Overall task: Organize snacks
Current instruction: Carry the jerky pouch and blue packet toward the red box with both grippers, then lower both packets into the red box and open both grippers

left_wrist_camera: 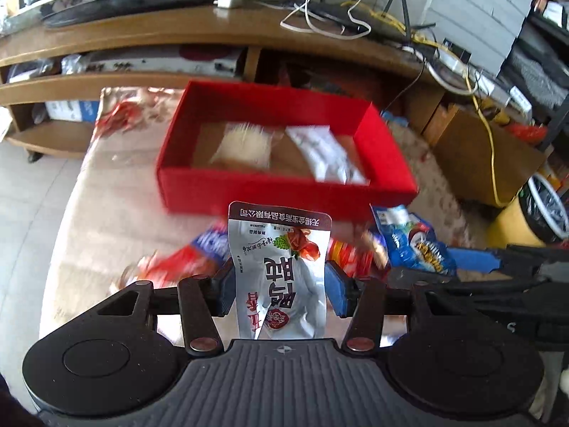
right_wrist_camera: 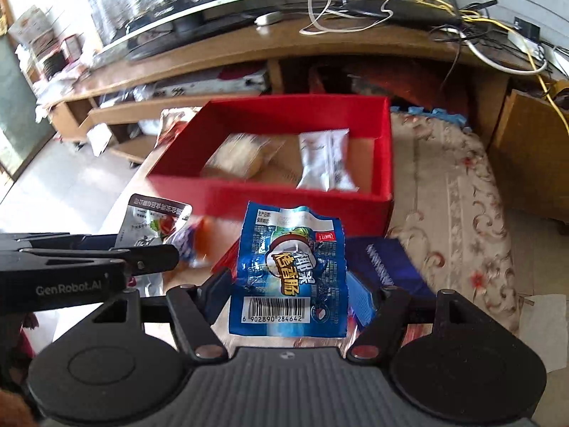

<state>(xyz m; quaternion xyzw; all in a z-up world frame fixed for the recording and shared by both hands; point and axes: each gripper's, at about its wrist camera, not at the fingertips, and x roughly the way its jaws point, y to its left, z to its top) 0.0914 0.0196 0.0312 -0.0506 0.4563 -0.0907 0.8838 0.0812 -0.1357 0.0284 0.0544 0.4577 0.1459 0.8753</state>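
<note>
Two packets already lie in the red box point(left_wrist_camera: 284, 192). The left gripper point(left_wrist_camera: 281, 284) pinches a silver pouch point(left_wrist_camera: 281, 267), the right gripper point(right_wrist_camera: 288, 284) a blue packet point(right_wrist_camera: 288, 270); both are short of the box, and more snacks point(left_wrist_camera: 170, 267) wait below.

Clearly a home living room. Wooden TV stand point(right_wrist_camera: 249, 49) carrying a television point(right_wrist_camera: 199, 7) and tangled router cables point(right_wrist_camera: 444, 17); below it, floral cloth point(right_wrist_camera: 455, 192) and tiled floor point(left_wrist_camera: 32, 192).

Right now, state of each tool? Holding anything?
Left tool: closed on the silver snack pouch.
Right tool: closed on the blue sausage packet.
</note>
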